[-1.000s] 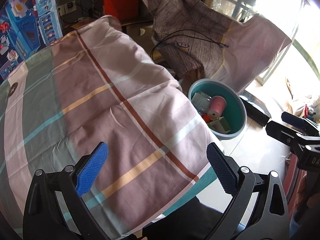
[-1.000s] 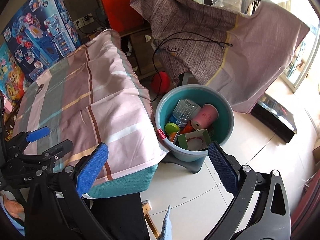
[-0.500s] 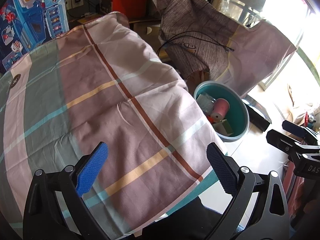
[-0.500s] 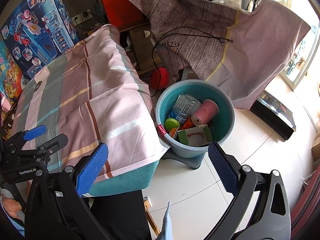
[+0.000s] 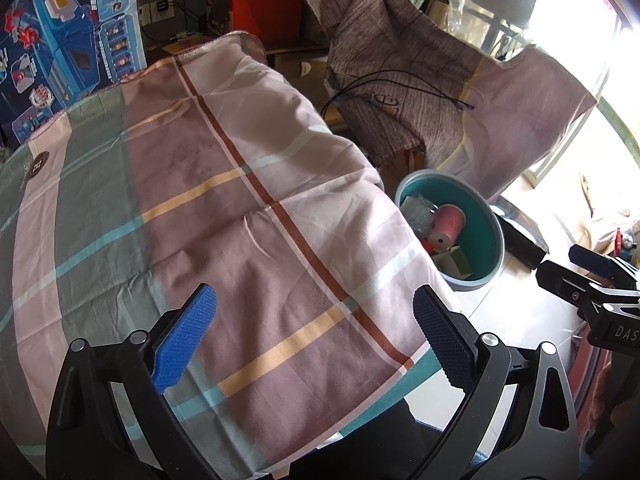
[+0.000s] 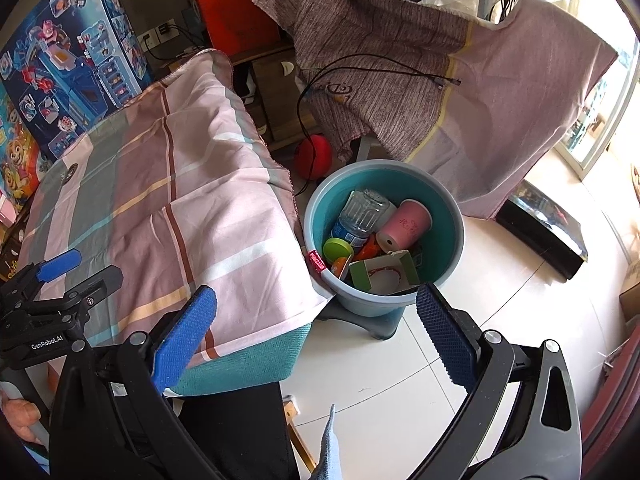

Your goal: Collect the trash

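The right gripper (image 6: pixel 316 340) is spread wide and nothing is held between its pads; it hangs above the pale floor, just near of the teal bucket (image 6: pixel 452 216). The left gripper (image 5: pixel 312 340) is likewise spread and empty, poised over the plaid cloth (image 5: pixel 224 216) that covers the table.

The trash is gathered inside the bucket, which stands on the floor at the right edge of the table. No loose trash is seen on the cloth in either view.

Handling, as judged:
- The clear plastic bottle (image 6: pixel 362 212) is expected to be light, smooth and easily crushed; a hold across the body or at the neck is advised.
- The pink paper cup (image 6: pixel 404 226) is expected to be light and soft-walled; it should be pinched at the rim or lightly across the middle.
- The green card carton (image 6: pixel 384 274) is judged thin and stiff only at its folds; a wall edge offers the best hold.
- The green lid (image 6: pixel 336 248) is small and flat, and an edge pinch is required.

From the right wrist view, the whole bucket interior, the grey stand under it and a red ball (image 6: pixel 314 156) at the far side are shown. From the left wrist view, the near half of the bucket is hidden by the hanging cloth, but the full table top is shown.
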Demonstrator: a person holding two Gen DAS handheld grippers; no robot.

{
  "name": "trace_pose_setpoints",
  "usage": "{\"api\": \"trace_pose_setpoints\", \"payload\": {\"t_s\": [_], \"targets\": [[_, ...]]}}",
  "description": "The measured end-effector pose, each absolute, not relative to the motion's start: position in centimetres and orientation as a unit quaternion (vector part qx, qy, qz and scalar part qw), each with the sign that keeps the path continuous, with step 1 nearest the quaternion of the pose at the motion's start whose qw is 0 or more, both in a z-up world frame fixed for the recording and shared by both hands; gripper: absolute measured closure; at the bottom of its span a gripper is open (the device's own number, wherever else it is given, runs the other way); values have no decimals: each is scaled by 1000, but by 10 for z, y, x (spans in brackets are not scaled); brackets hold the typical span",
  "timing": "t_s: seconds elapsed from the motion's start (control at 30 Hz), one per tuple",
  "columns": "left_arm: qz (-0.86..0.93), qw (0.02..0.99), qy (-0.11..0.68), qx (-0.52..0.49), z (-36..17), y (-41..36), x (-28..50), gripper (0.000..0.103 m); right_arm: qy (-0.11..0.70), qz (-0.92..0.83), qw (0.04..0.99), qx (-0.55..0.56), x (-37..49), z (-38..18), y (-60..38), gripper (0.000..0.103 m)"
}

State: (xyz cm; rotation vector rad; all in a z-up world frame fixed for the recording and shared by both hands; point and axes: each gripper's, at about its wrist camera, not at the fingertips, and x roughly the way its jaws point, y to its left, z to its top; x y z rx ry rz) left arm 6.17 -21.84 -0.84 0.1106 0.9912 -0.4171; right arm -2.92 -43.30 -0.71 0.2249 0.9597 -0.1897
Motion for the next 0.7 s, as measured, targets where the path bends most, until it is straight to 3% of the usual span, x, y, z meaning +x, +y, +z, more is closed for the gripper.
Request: {"api": "trace_pose_setpoints", "payload": {"t_s": [0.7], "targets": [[-193,854,479,62,-17,-217,65,4,456,-101,878,104,-29,-9,-435,7]]}}
